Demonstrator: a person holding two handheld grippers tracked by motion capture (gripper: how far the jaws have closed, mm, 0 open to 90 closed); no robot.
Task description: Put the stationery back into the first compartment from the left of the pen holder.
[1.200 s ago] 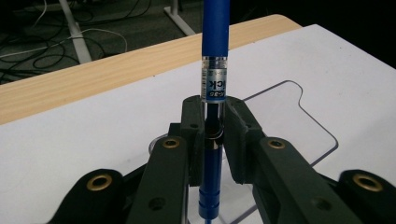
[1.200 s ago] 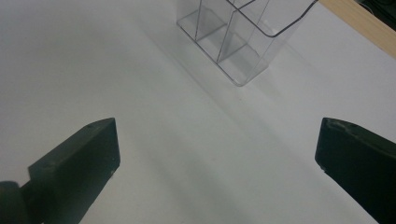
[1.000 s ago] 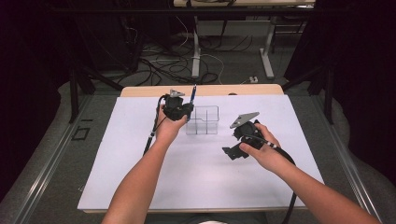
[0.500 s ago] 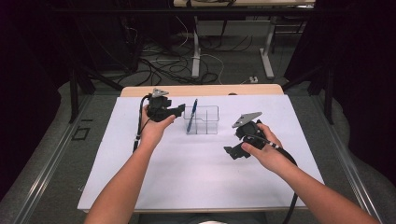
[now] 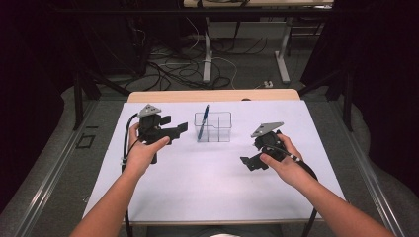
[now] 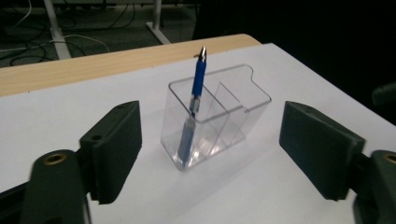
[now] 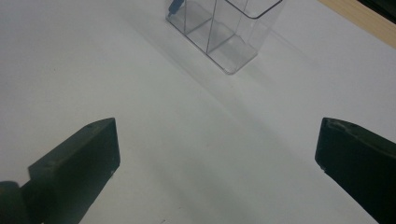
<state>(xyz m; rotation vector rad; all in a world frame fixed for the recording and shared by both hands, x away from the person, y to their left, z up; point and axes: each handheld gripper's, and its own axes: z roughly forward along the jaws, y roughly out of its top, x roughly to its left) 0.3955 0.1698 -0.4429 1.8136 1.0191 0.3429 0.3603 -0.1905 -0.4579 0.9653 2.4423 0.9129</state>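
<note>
A blue pen (image 5: 203, 122) (image 6: 195, 101) stands tilted in the left compartment of a clear plastic holder (image 5: 214, 127) (image 6: 219, 120) (image 7: 225, 31) on the white table cover. My left gripper (image 5: 181, 128) (image 6: 210, 154) hovers to the left of the holder; its jaws have just been opening and stand open with nothing between them. My right gripper (image 5: 248, 163) (image 7: 215, 163) rests lower right of the holder, jaws wide open over bare white surface.
The white sheet (image 5: 212, 182) covers most of a wooden table (image 5: 212, 95). Beyond its far edge lie cables (image 5: 173, 69) and desk legs (image 5: 207, 44) on a grey floor. Dark curtains flank both sides.
My left gripper let go of the pen, which now stands in the holder, and drew back to the left with its jaws spread. The right gripper stayed put.
</note>
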